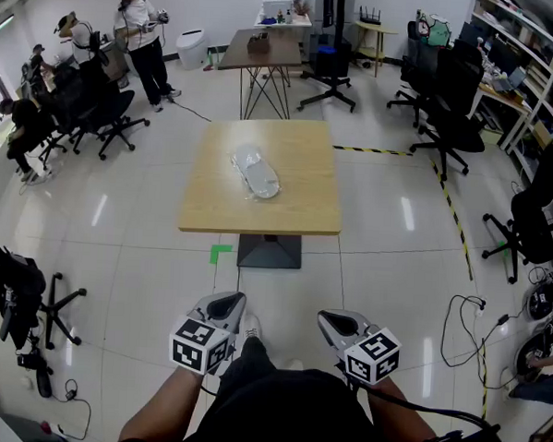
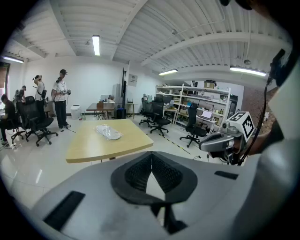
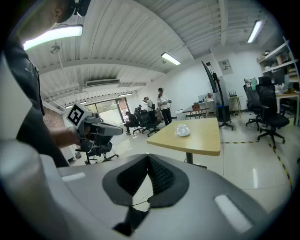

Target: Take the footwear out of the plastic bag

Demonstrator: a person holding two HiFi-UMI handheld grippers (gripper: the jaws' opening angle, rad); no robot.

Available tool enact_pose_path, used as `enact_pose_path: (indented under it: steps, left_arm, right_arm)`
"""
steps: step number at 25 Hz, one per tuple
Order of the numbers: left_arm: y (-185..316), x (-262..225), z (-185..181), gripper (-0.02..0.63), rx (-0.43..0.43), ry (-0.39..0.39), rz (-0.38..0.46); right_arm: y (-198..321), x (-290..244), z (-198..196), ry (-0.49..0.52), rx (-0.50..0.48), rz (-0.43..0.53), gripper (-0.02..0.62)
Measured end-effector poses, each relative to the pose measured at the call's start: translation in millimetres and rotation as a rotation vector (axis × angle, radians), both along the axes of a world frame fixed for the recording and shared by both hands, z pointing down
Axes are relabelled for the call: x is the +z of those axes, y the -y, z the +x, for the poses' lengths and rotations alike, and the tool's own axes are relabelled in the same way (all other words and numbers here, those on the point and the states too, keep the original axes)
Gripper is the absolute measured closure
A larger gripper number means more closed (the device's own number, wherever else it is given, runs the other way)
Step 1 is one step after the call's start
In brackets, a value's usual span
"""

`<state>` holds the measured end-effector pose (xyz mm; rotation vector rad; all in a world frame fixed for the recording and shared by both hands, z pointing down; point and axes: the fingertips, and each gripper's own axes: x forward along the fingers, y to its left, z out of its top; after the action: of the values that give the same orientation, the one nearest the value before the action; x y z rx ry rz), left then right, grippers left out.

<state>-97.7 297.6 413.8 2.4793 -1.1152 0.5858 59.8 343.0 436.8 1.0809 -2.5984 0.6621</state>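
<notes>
A clear plastic bag (image 1: 255,173) with pale footwear inside lies near the middle of a light wooden table (image 1: 300,212). In the left gripper view the bag (image 2: 108,132) shows far ahead on the table, and in the right gripper view the bag (image 3: 182,131) is small and distant. My left gripper (image 1: 228,305) and right gripper (image 1: 334,322) hang close to my body, well short of the table. Both are shut with nothing between the jaws. Each gripper view shows the other gripper beside it.
Black office chairs (image 1: 448,123) stand to the right and far left of the table. A second table (image 1: 262,50) stands behind it. People (image 1: 138,33) stand and sit at the far left. Yellow-black tape (image 1: 457,220) and cables (image 1: 470,318) lie on the tiled floor.
</notes>
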Motion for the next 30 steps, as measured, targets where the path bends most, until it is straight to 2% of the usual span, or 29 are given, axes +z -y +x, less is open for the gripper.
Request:
enact_pose_path:
  steps: [5,10,15,20,25,30]
  left_arm:
    - [8.5,0.1,6.0,0.598,-0.004,0.004,-0.001]
    - [18.4,11.4,2.8,0.598,-0.003,0.021,-0.039]
    - [50.2,27.5,14.9,0.598,0.016,0.018,-0.064]
    - [110.8,44.6,19.0,0.598,0.025,0.009,-0.097]
    - [190.3,47.8,9.8,0.598,0.005,-0.024,-0.102]
    - [266.4,49.8,7.3,0.599,0.024,-0.037,-0.081]
  right_arm:
    - [8.7,3.9,9.8,-0.002,0.002,-0.012,0.592]
    - [20.9,11.7,9.5,0.02,0.017,-0.041,0.592]
    - [50.6,24.4,14.2,0.034,0.039,-0.066,0.592]
    - [107.1,37.7,14.5,0.025,0.043,-0.112,0.592]
    - [187.5,25.8,11.9,-0.008,0.042,-0.114,0.592]
    - [268.1,19.6,-3.0,-0.076,-0.002,-0.098,0.592]
